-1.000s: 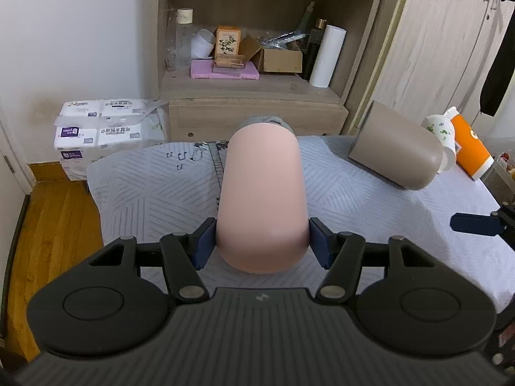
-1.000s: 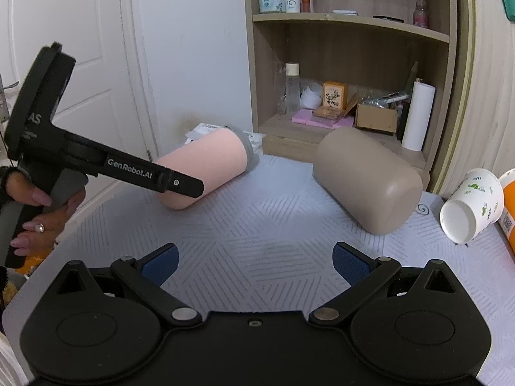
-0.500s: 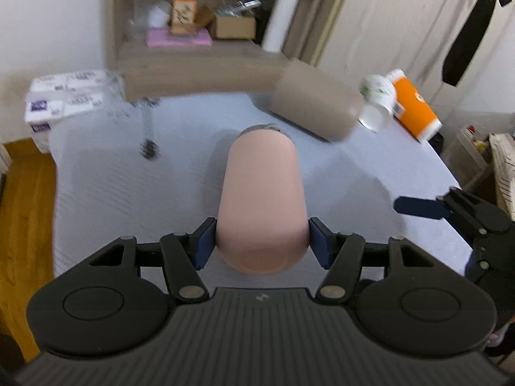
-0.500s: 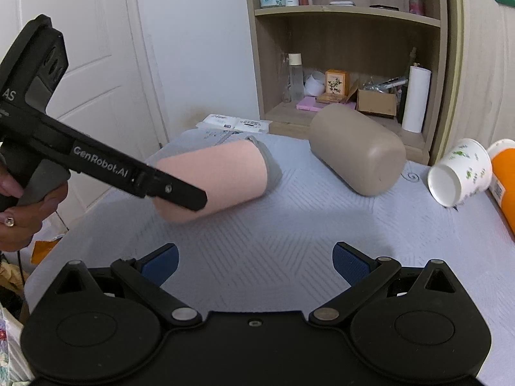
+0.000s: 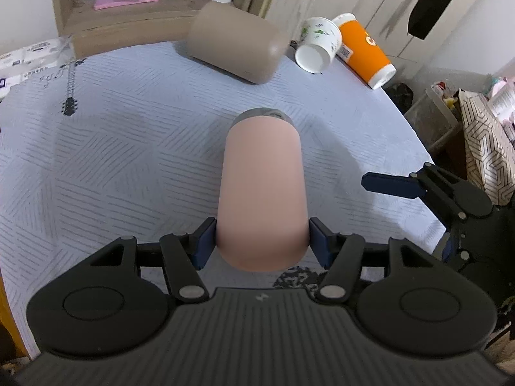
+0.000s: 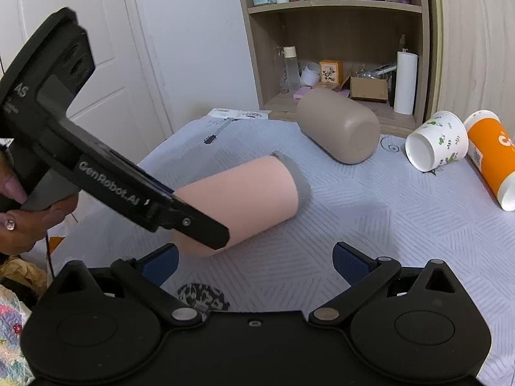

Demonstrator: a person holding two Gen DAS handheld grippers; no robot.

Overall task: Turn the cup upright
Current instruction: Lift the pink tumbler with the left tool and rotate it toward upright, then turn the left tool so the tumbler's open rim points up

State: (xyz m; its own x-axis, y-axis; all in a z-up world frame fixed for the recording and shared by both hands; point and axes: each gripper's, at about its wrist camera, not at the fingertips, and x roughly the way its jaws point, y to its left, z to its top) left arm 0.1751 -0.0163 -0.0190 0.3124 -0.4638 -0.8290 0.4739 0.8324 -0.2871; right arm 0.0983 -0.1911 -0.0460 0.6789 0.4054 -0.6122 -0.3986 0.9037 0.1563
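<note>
My left gripper (image 5: 261, 244) is shut on the base end of a pink cup (image 5: 262, 189) with a grey rim, holding it tilted with the rim end down toward the table. In the right wrist view the pink cup (image 6: 244, 199) slants above the grey tablecloth (image 6: 370, 225), gripped by the left gripper (image 6: 199, 225). My right gripper (image 6: 256, 260) is open and empty, near the table's front edge; it also shows in the left wrist view (image 5: 396, 186).
A taupe cup (image 5: 235, 46) lies on its side at the back, also in the right wrist view (image 6: 341, 127). A white floral paper cup (image 6: 434, 141) and an orange cup (image 6: 492, 157) lie at the right. A wooden shelf unit (image 6: 338, 48) stands behind the table.
My left gripper has lifted the pink cup, swung it rightward toward the table's middle and tipped its base end upward. The right gripper has stayed open and nearly still.
</note>
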